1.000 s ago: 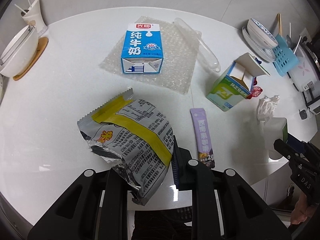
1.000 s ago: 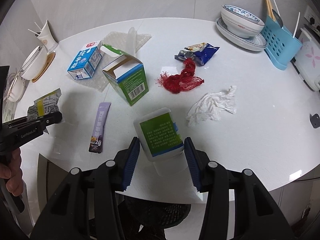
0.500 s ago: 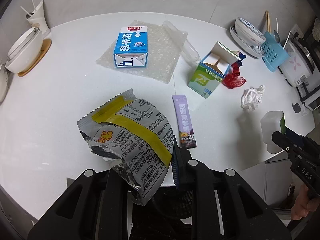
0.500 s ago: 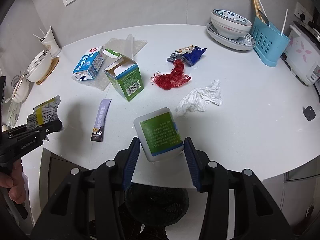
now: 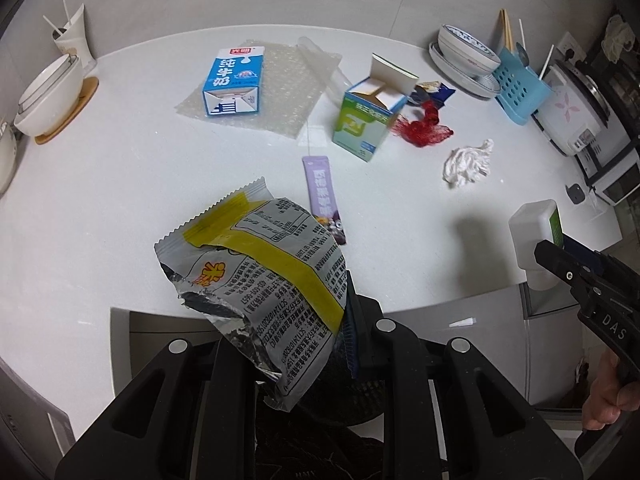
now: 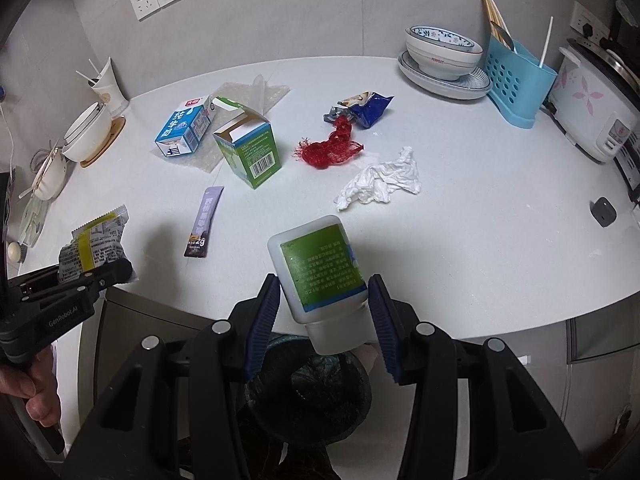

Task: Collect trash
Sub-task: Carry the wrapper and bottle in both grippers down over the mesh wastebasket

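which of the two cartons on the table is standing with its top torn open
The green carton, upright with its top flaps open. The blue milk carton lies on its side on the bubble wrap, still closed.

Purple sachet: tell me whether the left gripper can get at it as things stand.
Probably not yet. The purple sachet lies unobstructed on the table, but the left gripper is shut on the snack wrapper and would need to drop that first.
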Demonstrator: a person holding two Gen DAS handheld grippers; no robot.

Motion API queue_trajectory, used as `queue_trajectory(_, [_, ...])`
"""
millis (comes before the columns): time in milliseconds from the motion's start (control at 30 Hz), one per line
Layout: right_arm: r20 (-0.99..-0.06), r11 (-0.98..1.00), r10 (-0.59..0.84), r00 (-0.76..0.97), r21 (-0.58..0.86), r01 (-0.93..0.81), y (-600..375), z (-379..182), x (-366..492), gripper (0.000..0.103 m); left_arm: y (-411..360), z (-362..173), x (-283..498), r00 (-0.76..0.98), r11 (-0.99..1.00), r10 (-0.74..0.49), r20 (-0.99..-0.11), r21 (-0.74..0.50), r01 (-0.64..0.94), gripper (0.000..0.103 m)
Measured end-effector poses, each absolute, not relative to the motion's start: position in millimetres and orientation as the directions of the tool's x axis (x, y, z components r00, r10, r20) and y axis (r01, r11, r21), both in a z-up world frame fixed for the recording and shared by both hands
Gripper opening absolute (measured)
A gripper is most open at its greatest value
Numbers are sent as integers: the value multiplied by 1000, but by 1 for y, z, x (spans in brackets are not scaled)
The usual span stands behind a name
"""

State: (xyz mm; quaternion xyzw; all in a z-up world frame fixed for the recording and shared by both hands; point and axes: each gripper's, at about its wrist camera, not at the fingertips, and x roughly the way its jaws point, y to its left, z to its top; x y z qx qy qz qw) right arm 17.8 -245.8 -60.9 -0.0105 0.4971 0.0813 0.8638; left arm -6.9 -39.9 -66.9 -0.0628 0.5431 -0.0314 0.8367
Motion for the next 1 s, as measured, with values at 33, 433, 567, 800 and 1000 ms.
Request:
queue_trajectory(33, [-860,987,130,493,63,-151,-247,-61,16,44,-42,-67,-10,409,990,-122,-904,-140,-13,19])
queue_trajectory(433, [-863,987,127,489,62,-148,-256,-68,-14,44,-60,-73,-45,405,989,-142,-903,-150,11,19])
queue_trajectory(567, [-867,987,124,483,59,-148,-259,-72,-24,44,-66,-78,-55,397,988,-146,-906,-151,20,18])
queue_trajectory(800, [-873,987,116,473,49,-151,-265,-80,-40,44,-78,-90,-76,379,986,-164,-911,-162,39,18])
queue_trajectory(1000, [-880,986,120,459,51,-160,-269,-91,-53,44,-88,-104,-90,358,985,-170,-918,-160,58,18])
